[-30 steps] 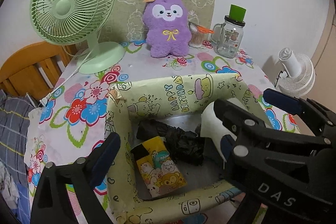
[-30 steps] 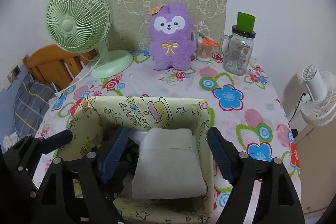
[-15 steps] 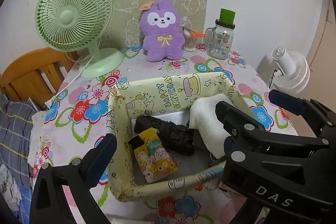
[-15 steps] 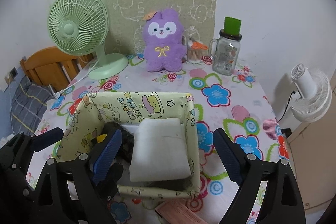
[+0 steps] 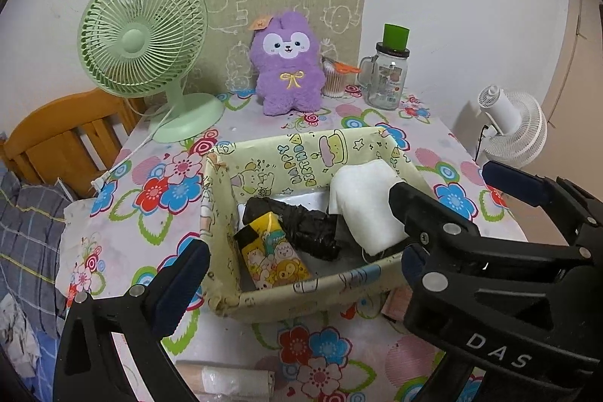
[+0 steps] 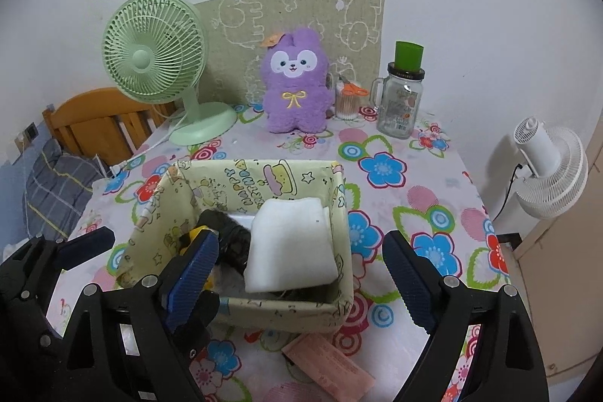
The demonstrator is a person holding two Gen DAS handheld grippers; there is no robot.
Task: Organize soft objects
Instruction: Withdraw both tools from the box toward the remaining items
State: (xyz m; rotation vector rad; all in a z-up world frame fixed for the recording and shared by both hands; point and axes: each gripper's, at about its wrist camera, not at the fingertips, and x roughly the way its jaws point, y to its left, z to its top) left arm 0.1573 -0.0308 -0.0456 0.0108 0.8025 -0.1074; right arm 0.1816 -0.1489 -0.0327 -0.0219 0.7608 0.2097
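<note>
Right wrist view, nearest first: a pink packet (image 6: pixel 328 362) lies flat on the flowered table (image 6: pixel 414 153), just in front of the box's near wall and on the person's side of the fingertips. Its long axis runs slantwise, from upper left to lower right. It looks thin and limp.

Above it the right gripper (image 6: pixel 301 243) has just been opening. Its jaws stand wide and grip nothing, though the box shows between them further on. The left gripper (image 5: pixel 301 259) is spread wide too and is empty. It sits beside the right one, on its left.

If the packet is next, the right gripper is the nearer. It would probably have to draw back and tip down, turning to close across the packet's short side.

Beyond the tips stands the box (image 6: pixel 341 213), wrapped in yellow birthday paper. It holds a white folded cloth (image 6: pixel 290 243) against its right wall, a crumpled black bundle (image 5: pixel 305 228) in the middle and a yellow pack (image 5: pixel 271 259) on the left.

Well past the box, a purple plush (image 6: pixel 296 81) stands upright at the table's far edge. It is roughly straight ahead of both grippers, and neither is clearly nearer to it.
</note>
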